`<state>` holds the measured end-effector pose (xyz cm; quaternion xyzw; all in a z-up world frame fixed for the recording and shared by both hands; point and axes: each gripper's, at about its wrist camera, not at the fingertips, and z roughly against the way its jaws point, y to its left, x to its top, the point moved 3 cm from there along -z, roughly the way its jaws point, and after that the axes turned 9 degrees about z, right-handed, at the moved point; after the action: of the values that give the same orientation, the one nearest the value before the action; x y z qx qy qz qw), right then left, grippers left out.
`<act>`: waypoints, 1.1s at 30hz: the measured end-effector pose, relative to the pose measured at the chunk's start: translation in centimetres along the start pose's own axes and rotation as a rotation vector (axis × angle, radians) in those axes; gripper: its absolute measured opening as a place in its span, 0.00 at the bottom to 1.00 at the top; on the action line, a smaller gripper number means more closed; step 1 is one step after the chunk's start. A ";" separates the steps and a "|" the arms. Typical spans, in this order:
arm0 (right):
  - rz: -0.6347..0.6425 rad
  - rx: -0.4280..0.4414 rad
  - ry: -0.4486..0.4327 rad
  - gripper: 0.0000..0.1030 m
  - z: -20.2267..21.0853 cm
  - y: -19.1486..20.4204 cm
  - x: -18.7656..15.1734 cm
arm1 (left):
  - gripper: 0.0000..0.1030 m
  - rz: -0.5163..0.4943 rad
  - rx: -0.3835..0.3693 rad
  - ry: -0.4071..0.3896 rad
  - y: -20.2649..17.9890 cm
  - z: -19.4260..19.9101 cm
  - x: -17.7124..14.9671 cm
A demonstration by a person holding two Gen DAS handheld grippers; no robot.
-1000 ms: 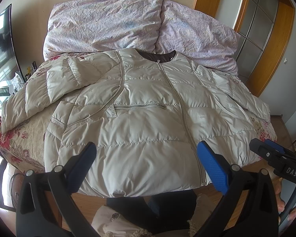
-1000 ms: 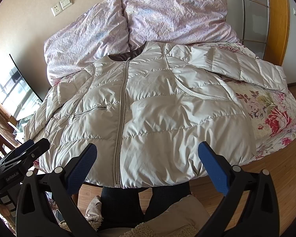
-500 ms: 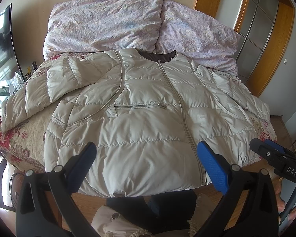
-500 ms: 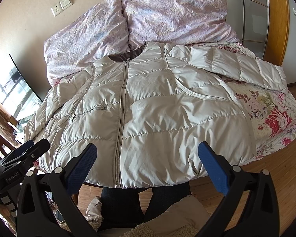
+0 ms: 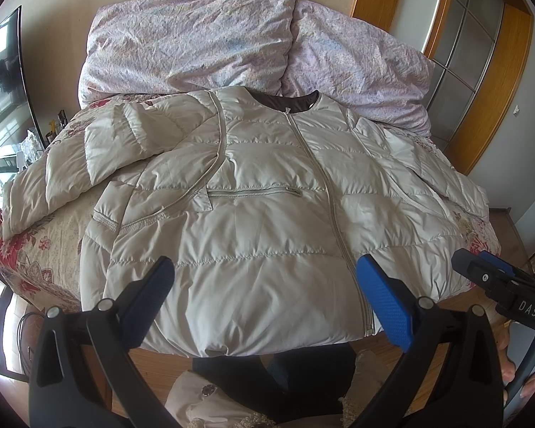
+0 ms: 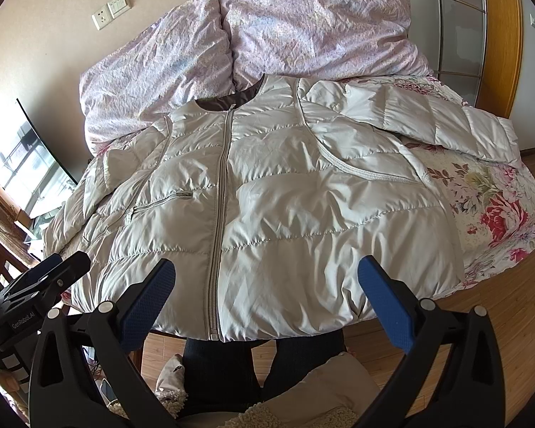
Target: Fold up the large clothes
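Bedroom setup: a floral-sheeted bed [image 5: 42,246] with two lilac pillows [image 5: 196,39] at 12 o'clock, and the puffy cream jacket [image 5: 267,221] lies zipped, front up, flat across the middle, hem at the near edge. Both sleeves are out, one toward 9 o'clock [image 5: 71,164] and one toward 3 [image 6: 446,125], so I'd say folding hasn't started. Left gripper [image 5: 267,299] and right gripper [image 6: 267,299] hover over the hem, jaws wide apart, holding nothing; next up is probably pinching a cuff and bringing that sleeve across the chest.

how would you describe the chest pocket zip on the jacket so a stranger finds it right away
On the floral bed lies a pale quilted jacket, front up. The chest pocket zip is the short line running sideways beside the long centre zipper, which runs collar to hem.
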<state>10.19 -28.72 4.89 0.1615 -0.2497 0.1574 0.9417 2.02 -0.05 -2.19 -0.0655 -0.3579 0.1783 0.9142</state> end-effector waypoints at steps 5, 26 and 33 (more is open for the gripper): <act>0.001 0.001 -0.002 0.99 0.1 0.1 0.1 | 0.98 0.000 -0.001 0.000 0.0 0.0 0.0; -0.013 0.008 0.010 0.99 -1.4 -0.2 0.6 | 0.98 0.002 0.003 0.009 0.6 -0.4 0.2; -0.112 -0.004 -0.076 0.99 -2.6 -4.4 2.0 | 0.98 0.008 0.031 0.024 1.3 -2.6 1.1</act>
<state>14.58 -31.25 2.81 0.1793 -0.2761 0.0979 0.9392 4.12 1.60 -3.71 -0.0550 -0.3441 0.1866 0.9186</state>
